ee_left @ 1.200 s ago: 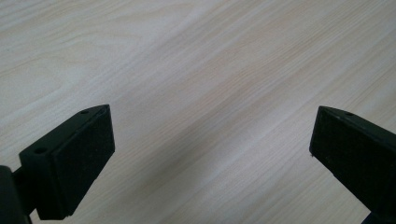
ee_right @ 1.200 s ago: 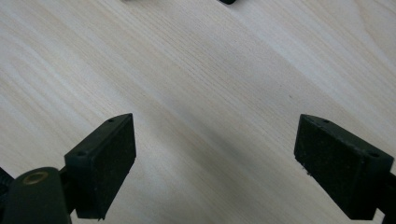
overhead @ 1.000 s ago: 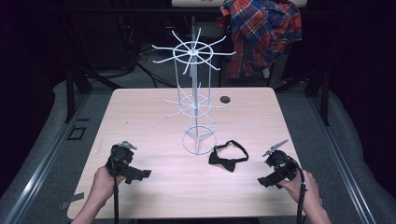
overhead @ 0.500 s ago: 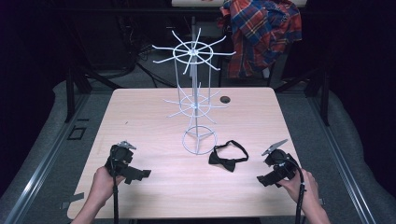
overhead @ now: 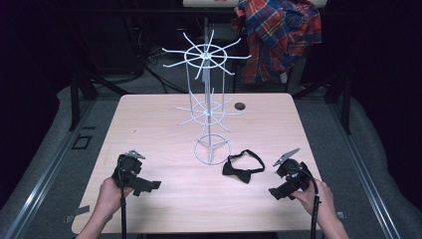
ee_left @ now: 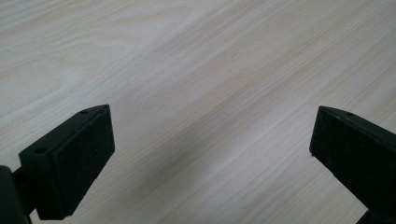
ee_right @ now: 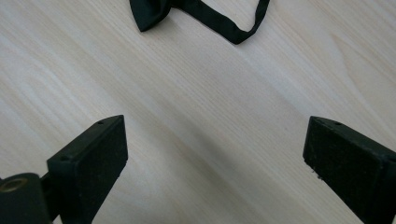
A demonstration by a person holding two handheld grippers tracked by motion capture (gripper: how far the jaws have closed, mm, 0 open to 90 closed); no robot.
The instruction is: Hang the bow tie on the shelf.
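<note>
Matt black cloth bow tie (overhead: 243, 167) on smooth pale wood table (overhead: 149, 129).

Bright, even overhead light on the pale wooden worktop (overhead: 164, 124) in the high view; surroundings fall off to near black, corners dark. Faint soft shadows under the white wire rack (overhead: 209, 114) and the black bow tie (overhead: 243, 167). Slight softness overall, thin wires a bit smeared, no glare. In both gripper views: wood grain sharp at mid-distance, diffuse grey shadow between the black tongs (ee_right: 215, 172), near tong tips slightly soft, matte, little detail in the blacks. Mild wide-angle stretch toward the edges.
</note>
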